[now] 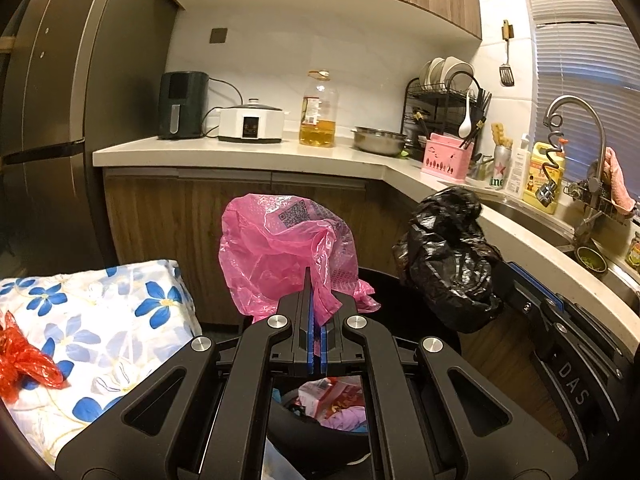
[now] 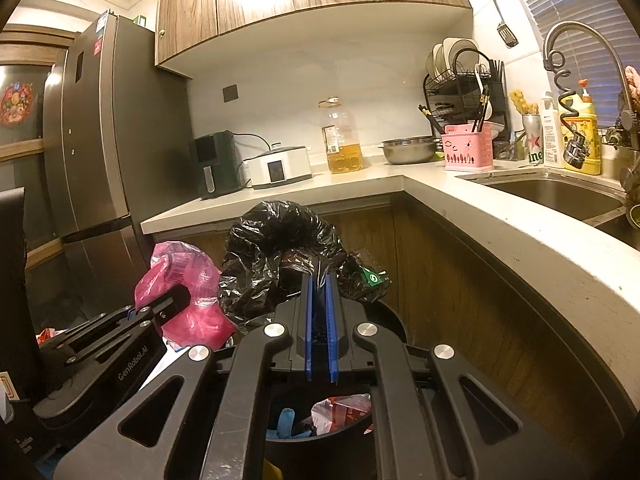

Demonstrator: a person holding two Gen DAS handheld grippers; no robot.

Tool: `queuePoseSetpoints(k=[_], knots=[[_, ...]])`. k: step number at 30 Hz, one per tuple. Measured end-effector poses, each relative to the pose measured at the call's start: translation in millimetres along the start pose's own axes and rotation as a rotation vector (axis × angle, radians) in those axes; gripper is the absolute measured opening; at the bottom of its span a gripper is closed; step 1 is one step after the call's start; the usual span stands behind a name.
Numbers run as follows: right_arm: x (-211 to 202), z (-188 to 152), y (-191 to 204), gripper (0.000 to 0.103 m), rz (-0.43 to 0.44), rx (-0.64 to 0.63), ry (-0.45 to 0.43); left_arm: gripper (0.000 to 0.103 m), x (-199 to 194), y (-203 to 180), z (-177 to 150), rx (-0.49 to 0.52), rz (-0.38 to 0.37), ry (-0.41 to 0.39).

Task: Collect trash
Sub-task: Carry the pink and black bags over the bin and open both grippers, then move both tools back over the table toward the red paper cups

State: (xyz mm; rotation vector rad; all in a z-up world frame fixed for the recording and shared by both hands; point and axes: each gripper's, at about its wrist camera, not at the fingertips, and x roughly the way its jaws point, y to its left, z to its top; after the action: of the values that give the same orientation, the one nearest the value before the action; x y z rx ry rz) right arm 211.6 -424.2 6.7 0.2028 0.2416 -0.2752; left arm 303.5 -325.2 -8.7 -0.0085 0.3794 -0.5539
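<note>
While both arms hang over a dark round trash bin (image 1: 416, 312) in a kitchen corner, each gripper holds a crumpled bag above its open mouth. The left gripper (image 1: 316, 320) is clamped tight on a pink plastic bag (image 1: 280, 248), its blue pads pinching a twisted tail of film; the bag balloons up and forward from the fingertips, translucent, wrinkled, printed with a square code. The right gripper (image 2: 320, 304) is closed on a black plastic bag (image 2: 276, 248), a thin fold of it caught between pads that stand slightly apart; that bag is glossy, creased and bunched into a loose lump ahead of the tips. Seen from the right wrist, the pink bag sits just left of the black one, the two nearly touching. Directly beneath both grippers lies the bin, already holding red wrappers (image 2: 340, 408) and a blue glove (image 2: 286, 420), so either bag appears set to fall straight in. Behind runs the bench (image 2: 400, 184) with an oil bottle (image 2: 342, 140) and a steel bowl (image 2: 408, 150).
</note>
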Motion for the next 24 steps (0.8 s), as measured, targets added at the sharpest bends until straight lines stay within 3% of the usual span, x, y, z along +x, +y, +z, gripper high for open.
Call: queuePoseSetpoints(k=[5, 8, 10, 12, 18, 24], knots=[[1.7, 2.4, -2.7, 0.008, 0.005, 0.008, -0.011, 0.001, 3.2, 0.6, -1.2, 0.003, -0.005, 0.003], [3.4, 2.5, -5.8, 0.023, 0.001, 0.018, -0.01, 0.006, 6.5, -0.8, -2.0, 0.012, -0.001, 0.017], [4.0, 2.5, -8.1, 0.028, -0.004, 0.025, -0.008, 0.018, 9.2, 0.1, -3.0, 0.012, 0.003, 0.026], [3.3, 2.1, -10.5, 0.032, -0.012, 0.031, -0.009, 0.047, 10.0, 1.9, -5.4, 0.008, 0.012, 0.026], [-0.2, 1.6, -13.2, 0.049, -0.02, 0.043, -0.007, 0.073, 4.7, 9.4, -10.3, -0.015, 0.032, 0.014], [-7.4, -0.8, -8.3, 0.066, -0.017, 0.036, 0.001, 0.091, -13.3, 26.4, -16.3, -0.049, 0.086, 0.005]])
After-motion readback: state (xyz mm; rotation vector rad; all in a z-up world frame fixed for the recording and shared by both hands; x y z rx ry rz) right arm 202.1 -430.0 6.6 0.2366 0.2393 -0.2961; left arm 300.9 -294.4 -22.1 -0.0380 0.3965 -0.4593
